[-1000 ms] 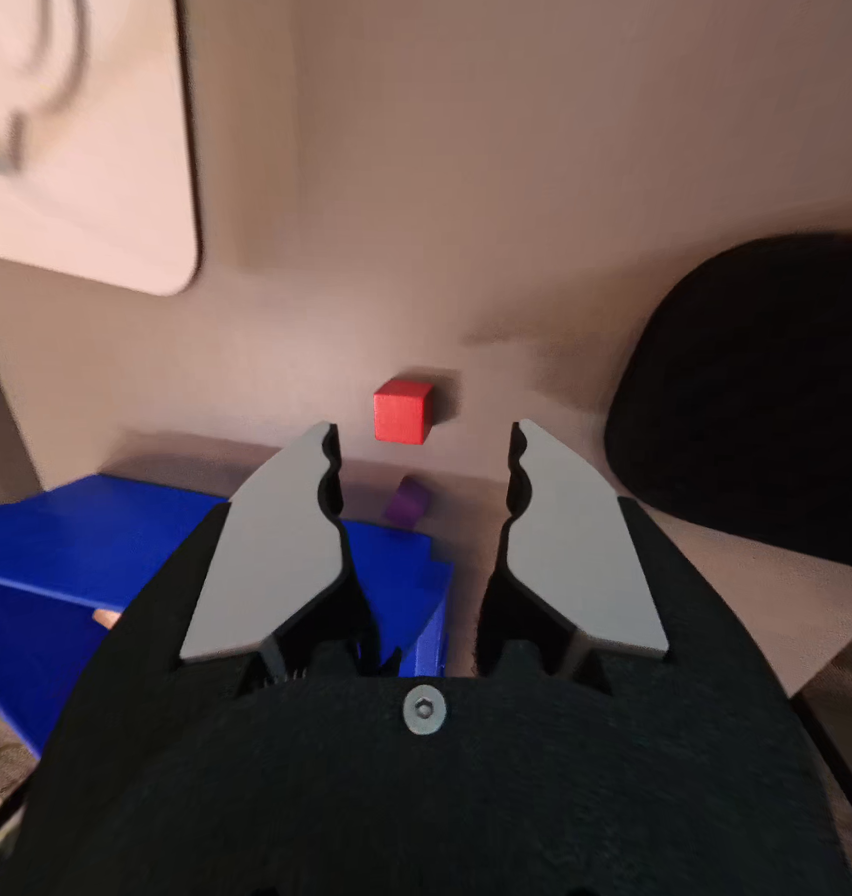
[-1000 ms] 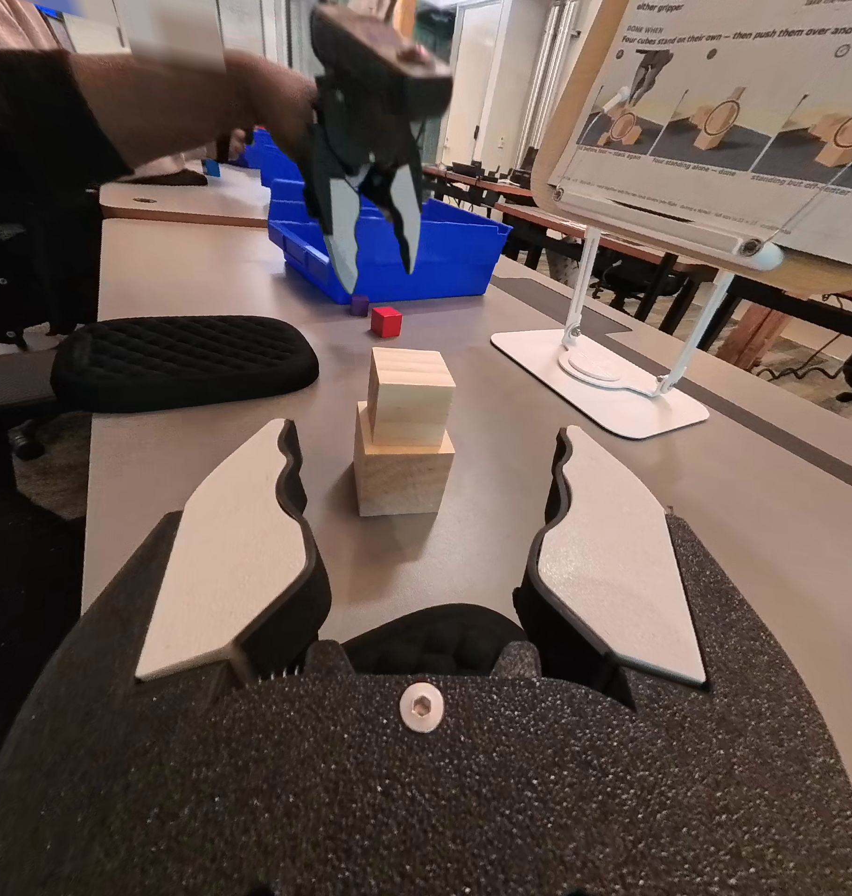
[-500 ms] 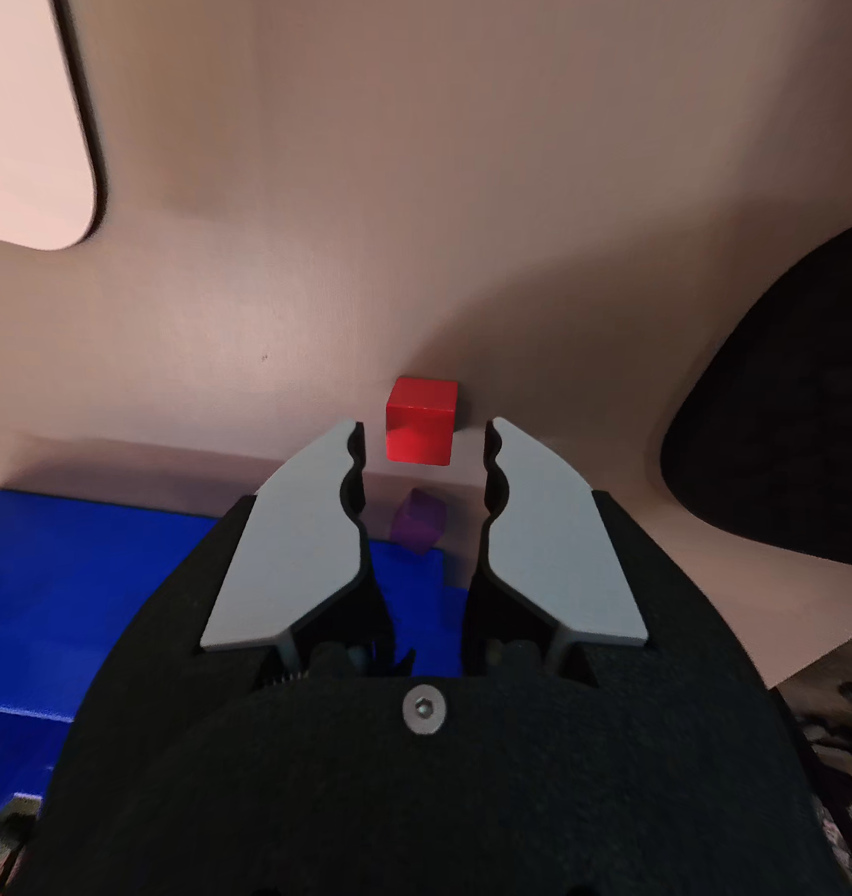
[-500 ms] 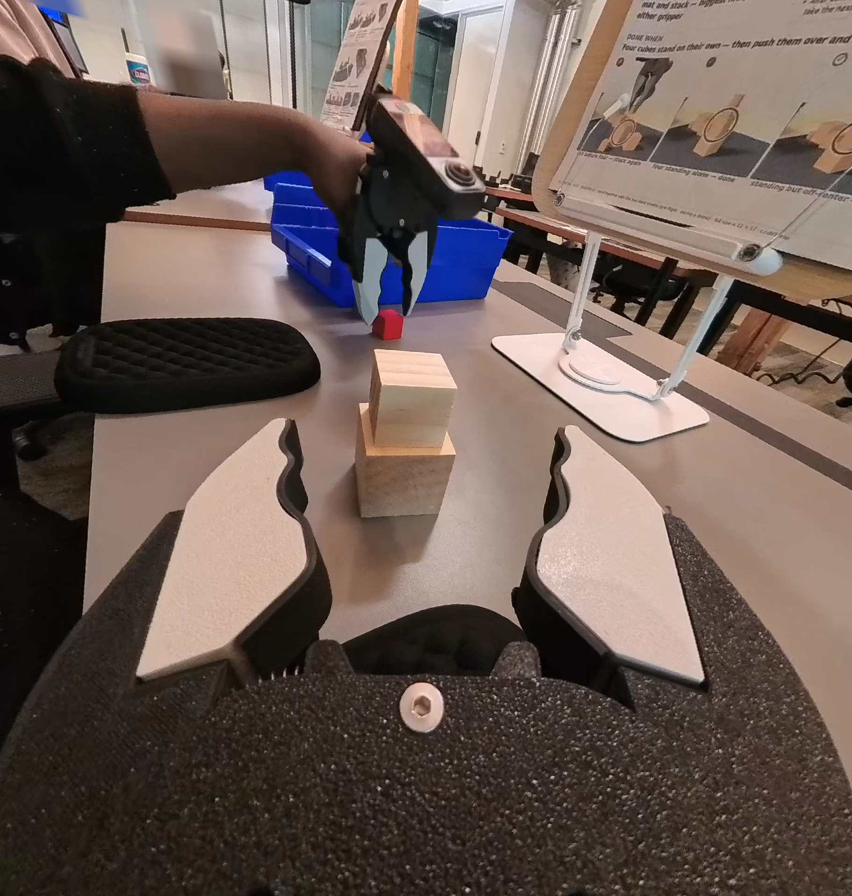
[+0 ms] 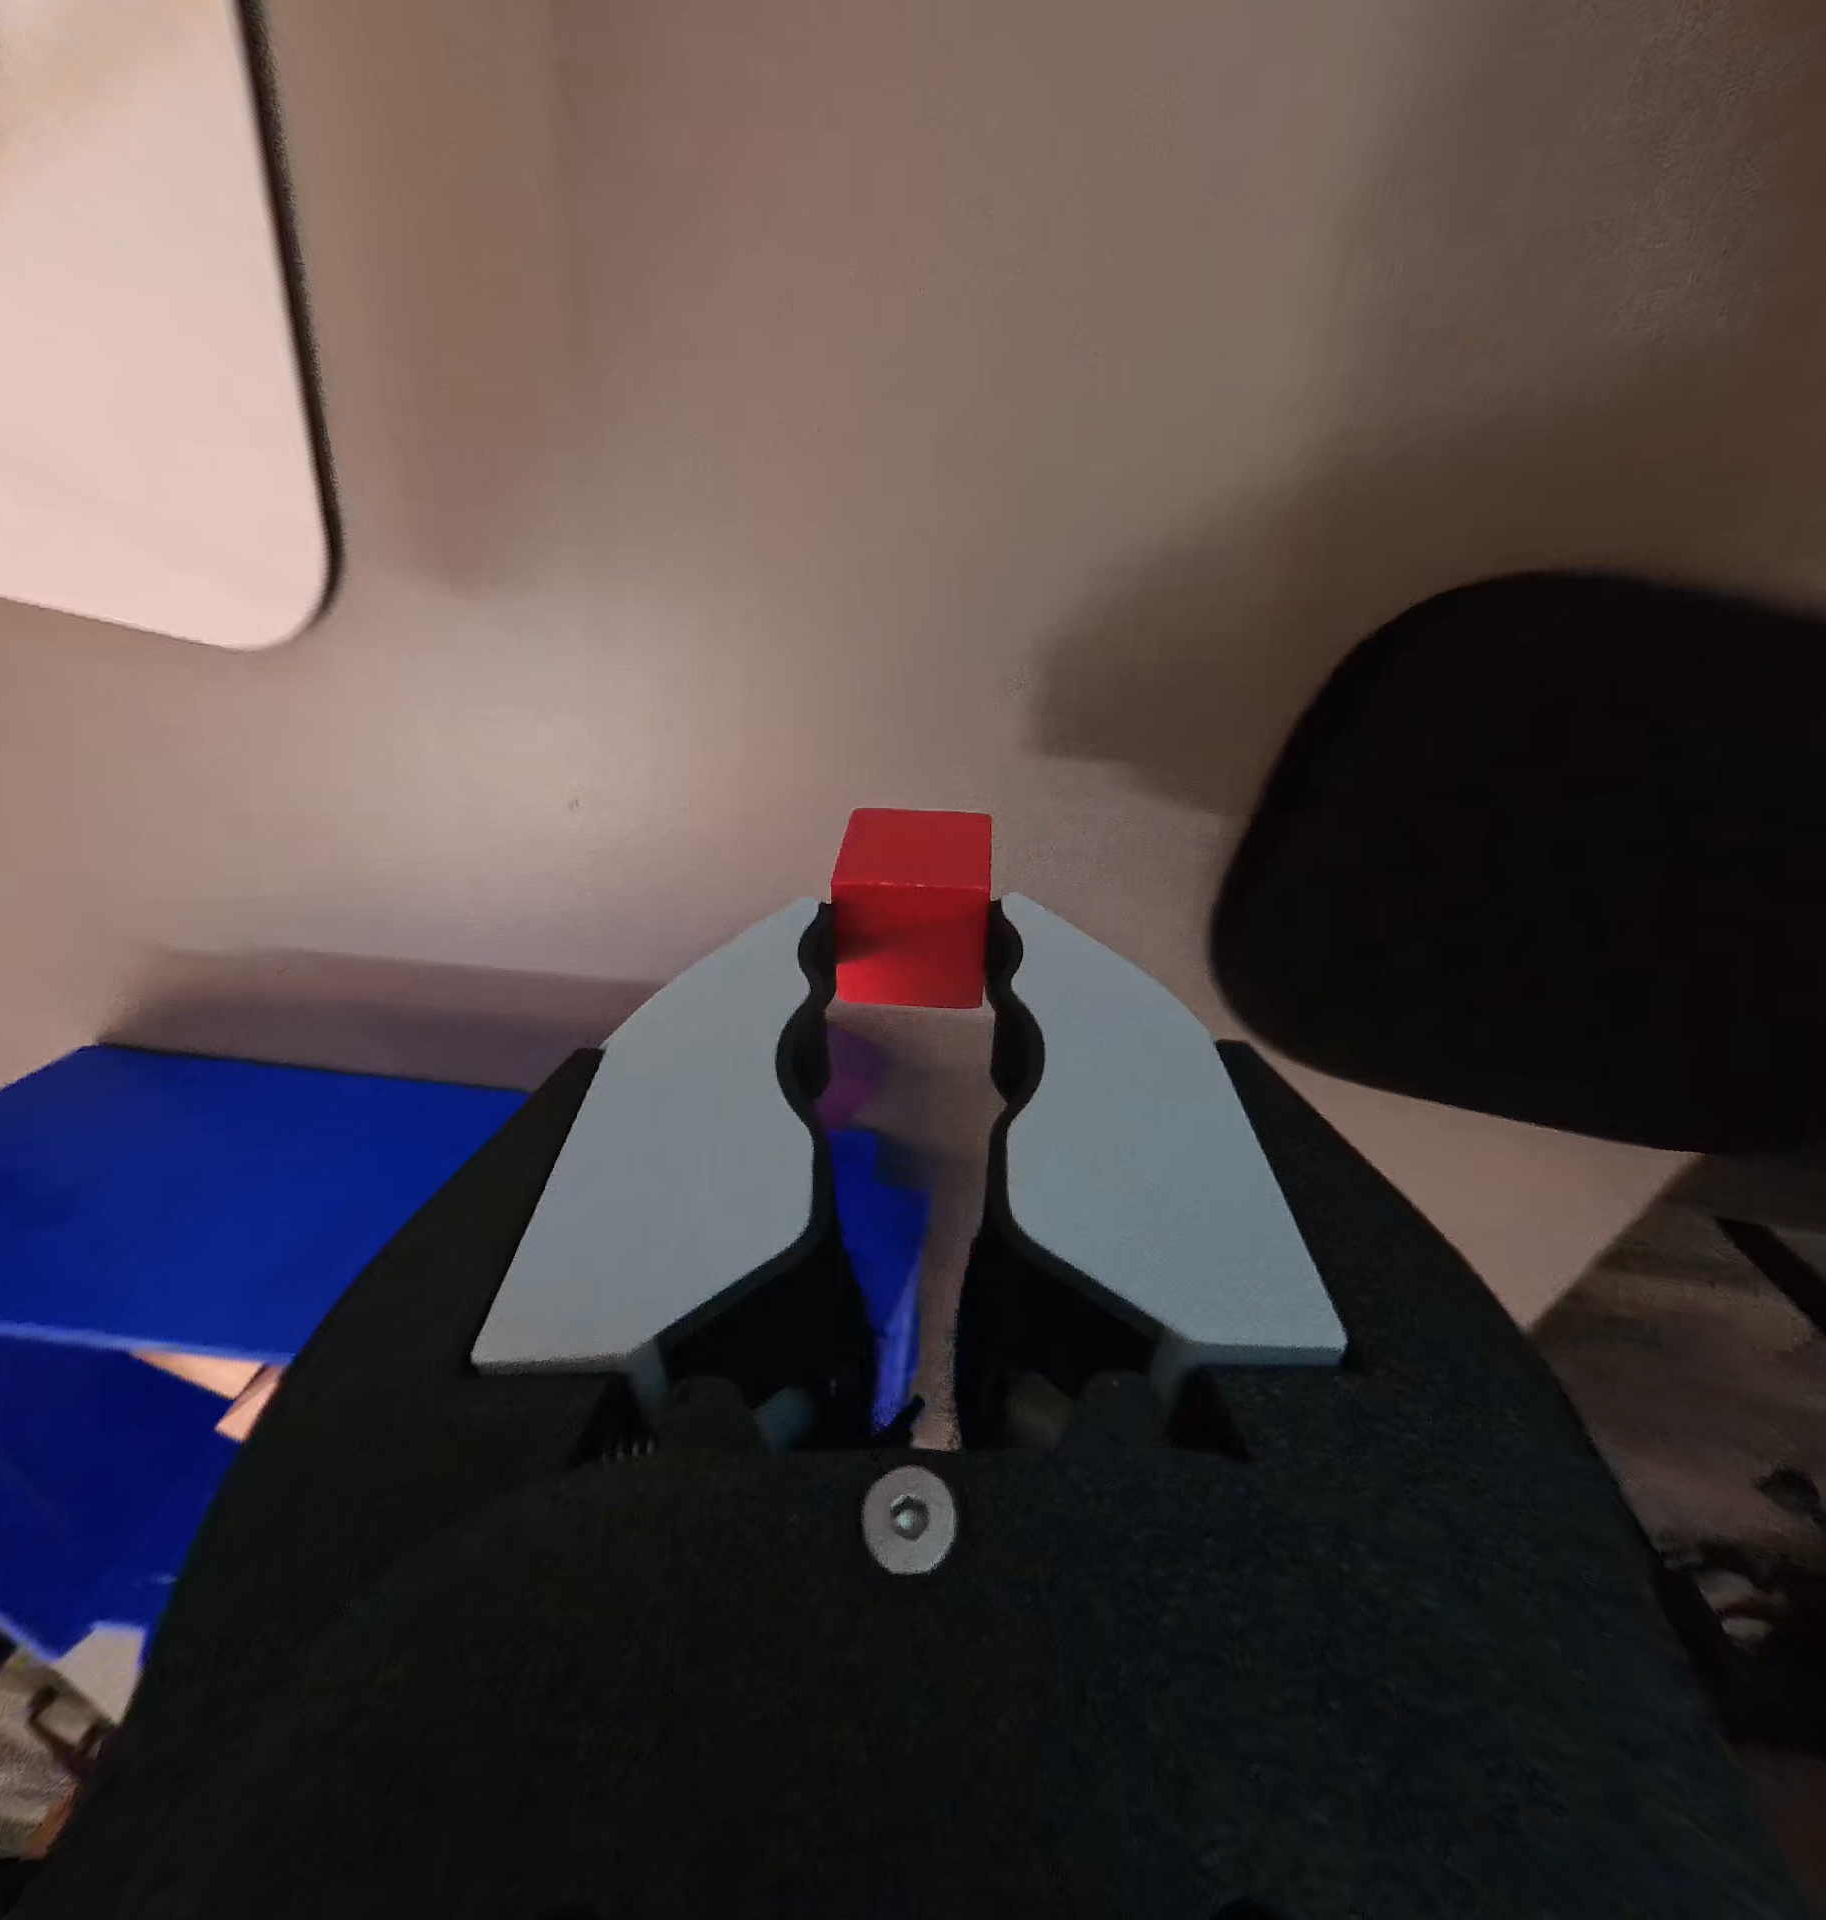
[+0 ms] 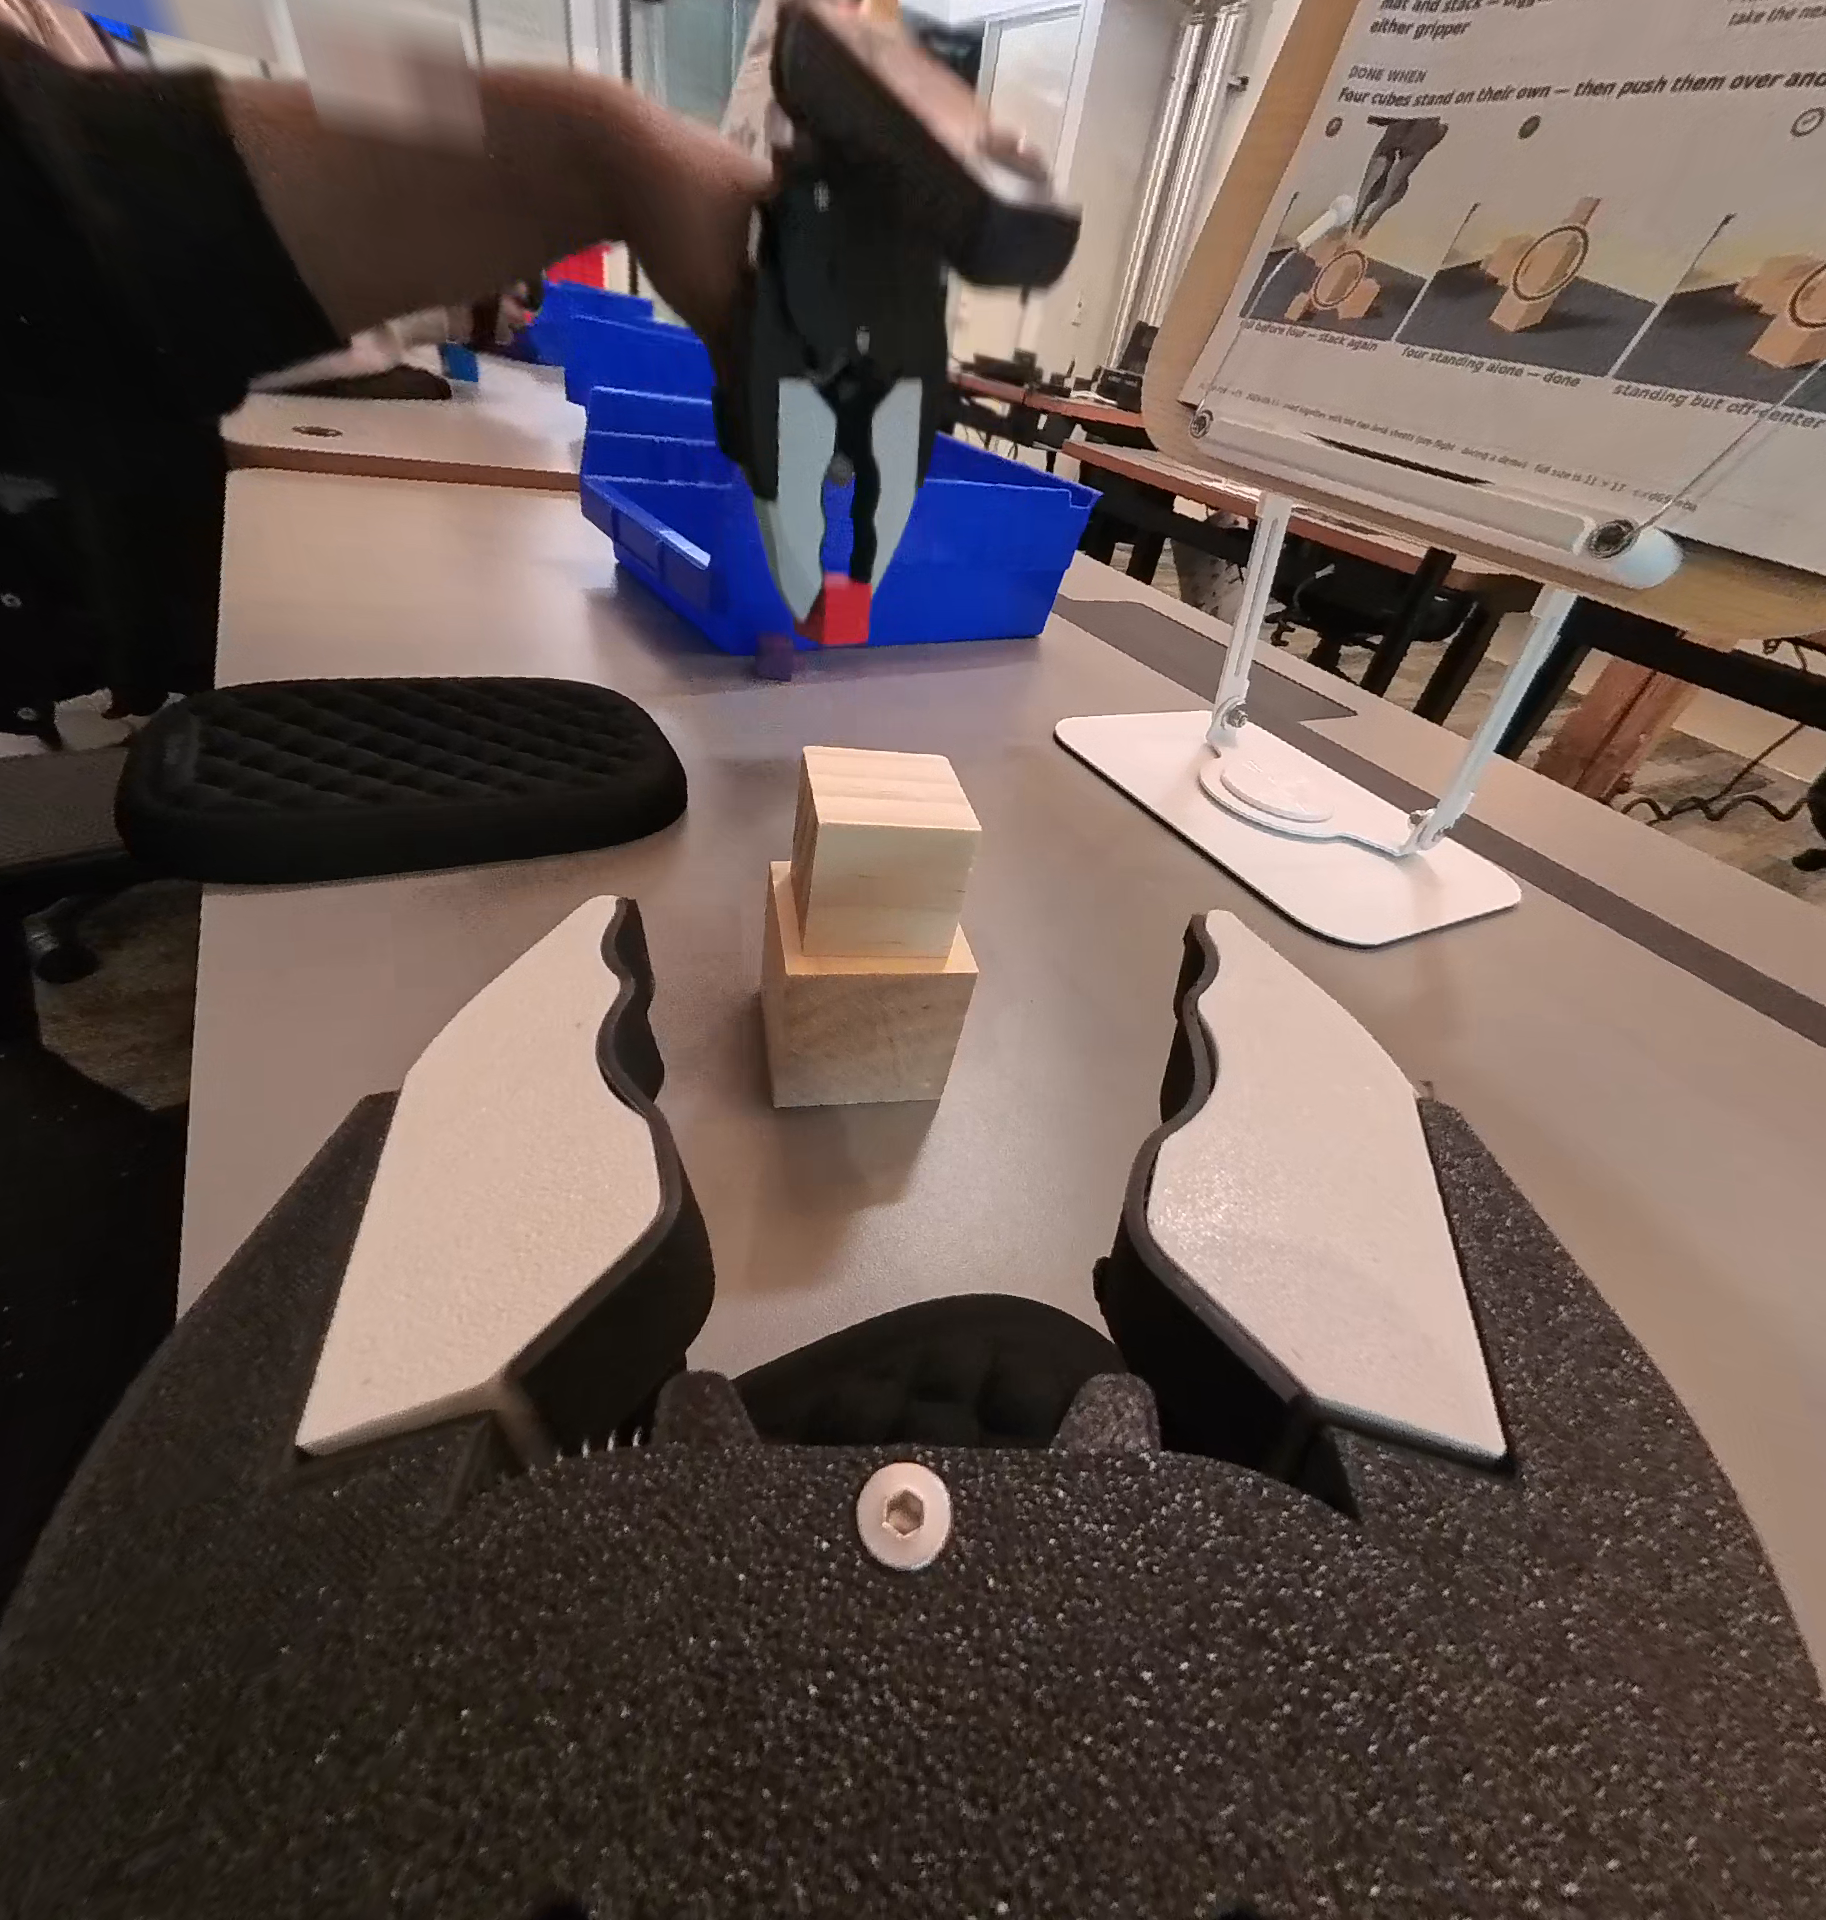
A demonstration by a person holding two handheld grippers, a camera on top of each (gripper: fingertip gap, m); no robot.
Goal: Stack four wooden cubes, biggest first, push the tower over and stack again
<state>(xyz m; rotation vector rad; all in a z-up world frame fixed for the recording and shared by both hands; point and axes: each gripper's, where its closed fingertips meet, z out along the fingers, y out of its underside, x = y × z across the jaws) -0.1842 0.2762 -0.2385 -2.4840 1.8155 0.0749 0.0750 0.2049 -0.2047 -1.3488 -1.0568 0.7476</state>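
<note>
The left gripper (image 5: 911,935) has its fingers (image 5: 717,1122) closed onto a small red cube (image 5: 911,909), both pads pressing its sides at the tips. In the right wrist view that gripper (image 6: 834,613) hangs point-down above the grey worktop (image 6: 421,582), carrying the cube clear of the surface in front of a blue bin (image 6: 971,551). A small purple cube (image 6: 776,657) sits on the worktop just beside the bin's near corner; in the left wrist view it is a blurred patch mostly hidden behind the left finger.

The right gripper (image 6: 914,997) rests low with its fingers (image 6: 514,1164) spread wide and nothing between them pressing on the pads. Ahead of it stands a stack of two wooden cubes (image 6: 873,935), the smaller upper one set slightly askew on the larger. A black padded armrest (image 6: 400,769) lies to the left of the stack, and a white stand base (image 6: 1293,821) to its right carries a tilted instruction board (image 6: 1574,260), cut off by the frame edge.

A person's forearm (image 6: 535,208) and the left gripper's body are motion-blurred. The left wrist view is also soft, and its own gripper body covers the lower half of that view.
</note>
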